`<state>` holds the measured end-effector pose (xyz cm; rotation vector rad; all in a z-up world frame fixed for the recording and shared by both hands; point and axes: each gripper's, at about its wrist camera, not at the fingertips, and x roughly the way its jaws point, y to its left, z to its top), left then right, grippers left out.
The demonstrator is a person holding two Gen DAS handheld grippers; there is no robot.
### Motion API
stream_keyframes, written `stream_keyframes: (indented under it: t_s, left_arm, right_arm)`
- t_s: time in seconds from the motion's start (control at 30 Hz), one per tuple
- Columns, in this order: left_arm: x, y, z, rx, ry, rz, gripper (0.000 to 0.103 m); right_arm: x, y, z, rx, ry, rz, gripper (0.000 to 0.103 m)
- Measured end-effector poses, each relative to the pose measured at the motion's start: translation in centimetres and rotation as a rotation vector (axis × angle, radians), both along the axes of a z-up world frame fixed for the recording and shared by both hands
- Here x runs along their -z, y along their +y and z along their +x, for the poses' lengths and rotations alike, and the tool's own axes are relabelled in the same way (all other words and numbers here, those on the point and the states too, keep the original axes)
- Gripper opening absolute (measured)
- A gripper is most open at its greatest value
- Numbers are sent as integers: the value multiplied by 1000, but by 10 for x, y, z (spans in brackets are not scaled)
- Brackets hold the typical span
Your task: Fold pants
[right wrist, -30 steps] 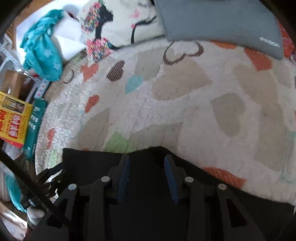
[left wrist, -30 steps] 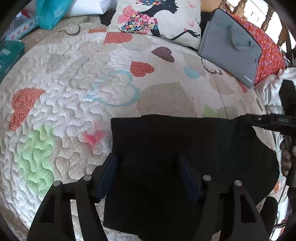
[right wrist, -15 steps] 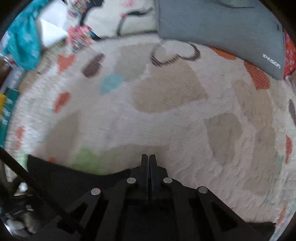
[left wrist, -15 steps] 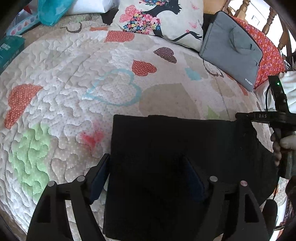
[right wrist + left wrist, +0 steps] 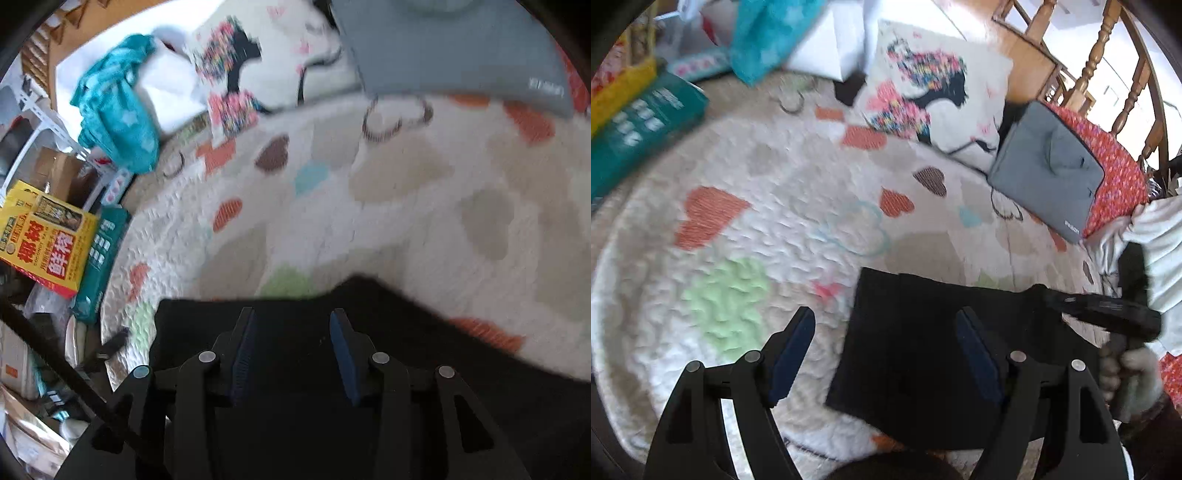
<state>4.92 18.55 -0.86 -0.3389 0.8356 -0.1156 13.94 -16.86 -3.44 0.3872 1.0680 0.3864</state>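
The black pants lie folded flat on the heart-patterned quilt. My left gripper is open and empty, above the left edge of the pants; one finger is over the quilt, the other over the cloth. My right gripper is open and empty, just above the pants near their far edge. It also shows in the left wrist view at the right edge of the pants, held by a hand.
A printed pillow, a grey laptop sleeve and a red patterned cushion lie at the far side. A teal box, a yellow box and a teal cloth sit at the left edge.
My right gripper was shut half a second ago and has opened and pulled back over the pants. My left gripper has shifted left, off the pants' edge, and both views have lifted.
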Motion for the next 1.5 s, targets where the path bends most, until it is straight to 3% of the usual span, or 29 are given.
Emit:
stream_keyframes:
  t_s: [0.1, 0.13, 0.23, 0.33, 0.4, 0.5, 0.53, 0.57, 0.6, 0.67, 0.73, 0.83, 0.9, 1.0, 1.3, 1.5]
  left_arm:
    - [-7, 10, -14, -32, 0, 2, 78]
    - [-9, 15, -20, -48, 1, 2, 78]
    - [-11, 24, -28, -82, 8, 1, 78]
    - [-9, 28, -32, -99, 17, -5, 78]
    - [-7, 25, -33, -102, 25, -16, 77]
    - [-12, 13, -35, -71, 12, -32, 78]
    - [-16, 4, -36, -47, -1, -23, 78]
    - [-19, -3, -37, -29, -11, -11, 77]
    - [-23, -12, -37, -7, -22, 5, 78]
    - [-31, -32, -38, 46, -45, 37, 78]
    - [-36, -52, -39, 102, -59, 61, 78]
    - [-39, -88, -39, 208, -58, 85, 78]
    - [-40, -109, -37, 267, -48, 82, 78]
    - [-42, -151, -28, 370, -30, 70, 77]
    - [-46, -322, -12, 724, 13, 135, 77]
    - [-27, -434, -3, 910, 72, 166, 77]
  right_arm:
    - [28, -10, 24, 92, 38, -74, 44]
    - [30, -15, 28, 120, 30, -79, 39]
    - [16, -33, 26, 206, 7, -88, 40]
    - [-13, -47, 2, 207, -61, -63, 41]
    - [-39, -53, -29, 210, -144, -86, 49]
    - [-73, -75, -93, 276, -290, -133, 82]
    - [-79, -87, -115, 307, -328, -109, 96]
    - [-80, -105, -137, 347, -346, -45, 103]
    - [-74, -126, -153, 374, -307, 62, 103]
    - [-39, -165, -172, 372, -98, 373, 100]
    - [-5, -200, -211, 457, -20, 574, 91]
    - [12, -231, -264, 586, -34, 540, 90]
    - [25, -251, -293, 646, -34, 601, 90]
    - [37, -268, -318, 691, -27, 604, 89]
    - [54, -265, -316, 631, -40, 499, 82]
    - [70, -253, -295, 554, 1, 492, 82]
